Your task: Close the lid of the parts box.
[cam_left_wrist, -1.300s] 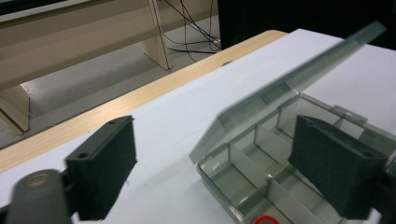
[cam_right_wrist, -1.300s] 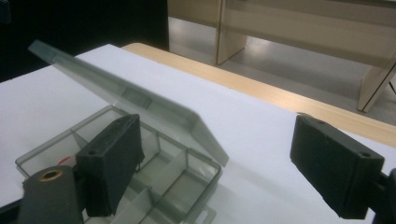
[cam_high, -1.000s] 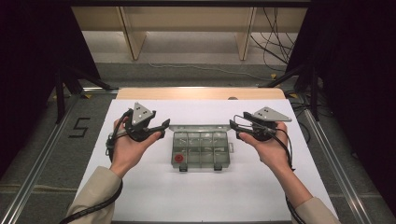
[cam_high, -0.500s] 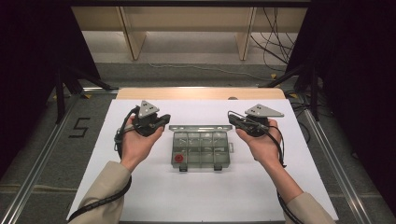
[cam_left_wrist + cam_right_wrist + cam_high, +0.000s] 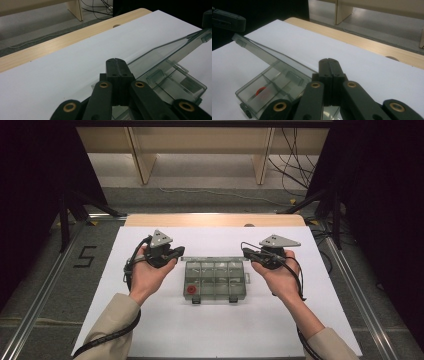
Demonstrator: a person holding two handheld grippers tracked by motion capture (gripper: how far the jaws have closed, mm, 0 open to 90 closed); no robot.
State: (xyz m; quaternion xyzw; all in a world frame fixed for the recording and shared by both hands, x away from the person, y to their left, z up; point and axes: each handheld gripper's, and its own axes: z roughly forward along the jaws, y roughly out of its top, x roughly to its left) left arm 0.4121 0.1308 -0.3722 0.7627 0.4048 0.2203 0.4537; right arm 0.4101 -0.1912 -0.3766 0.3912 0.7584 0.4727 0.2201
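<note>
At centre frame in the high view, a clear compartment box with its lid raised lies on a white sheet, a small red piece in its lower-left cell, flanked by the left gripper and right gripper, each with jaws pressed together on nothing. Nothing stands between grippers and box. The sheet covers a wooden table; pale furniture legs and loose cables occupy the grey floor in the upper frame, dark curtains at both edges.

Clear compartment box centered on white counter, red item in near-left cell. Left gripper at box's far-left corner, right gripper at far-right corner, both with jaws closed.
</note>
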